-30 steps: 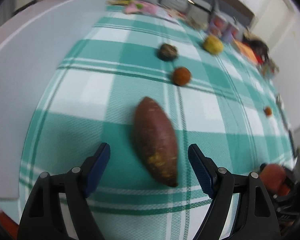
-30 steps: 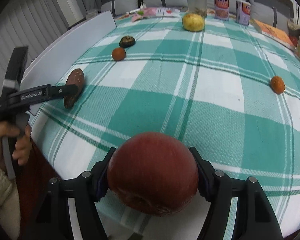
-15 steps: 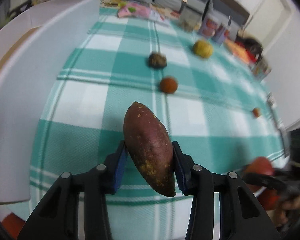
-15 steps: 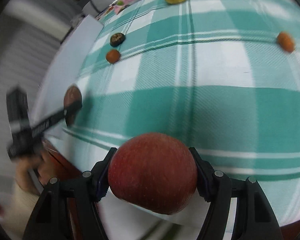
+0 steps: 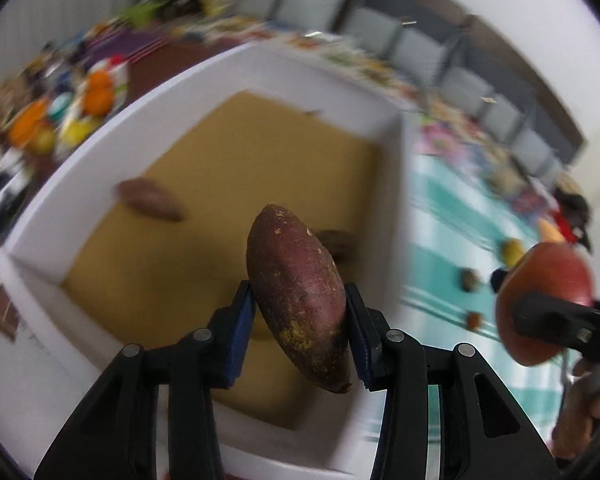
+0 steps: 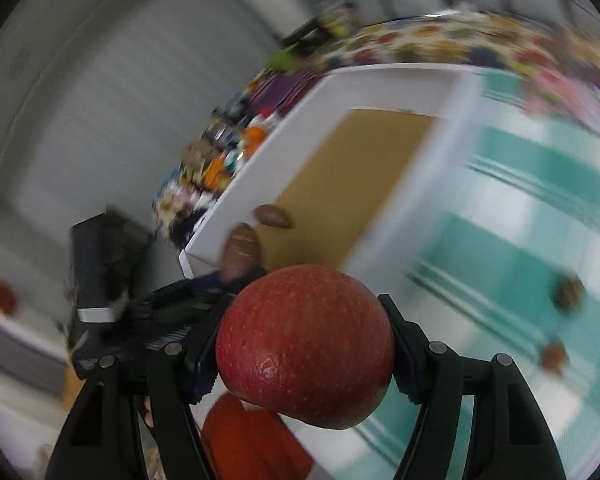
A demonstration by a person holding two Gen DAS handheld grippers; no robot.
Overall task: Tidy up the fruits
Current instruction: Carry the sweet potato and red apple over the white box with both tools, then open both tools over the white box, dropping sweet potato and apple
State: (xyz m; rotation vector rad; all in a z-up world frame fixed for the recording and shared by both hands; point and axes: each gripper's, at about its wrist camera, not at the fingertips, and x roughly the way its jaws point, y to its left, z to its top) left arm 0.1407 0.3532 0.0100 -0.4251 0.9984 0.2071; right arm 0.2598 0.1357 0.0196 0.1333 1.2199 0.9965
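My left gripper (image 5: 300,316) is shut on a reddish-brown sweet potato (image 5: 296,296), held up over an open white box (image 5: 396,184) with a brown cardboard floor. Another sweet potato (image 5: 148,200) lies inside the box, and a second brownish thing (image 5: 336,240) lies behind the held one. My right gripper (image 6: 304,348) is shut on a red apple (image 6: 304,360) near the box's edge. In the left wrist view that apple (image 5: 544,300) hangs at the right. In the right wrist view the left gripper's sweet potato (image 6: 240,252) sits over the box (image 6: 380,160).
Small fruits remain on the green-and-white checked cloth (image 5: 440,240): a dark one (image 5: 470,280), a brown one (image 5: 474,320) and a yellow one (image 5: 512,250). Colourful clutter (image 5: 72,112) lies beyond the box's far left side. Grey chairs (image 5: 420,44) line the back.
My left gripper closed on the sweet potato and lifted it off the cloth. Both grippers then swung left and up, from over the cloth to over the white box. The apple stayed gripped.
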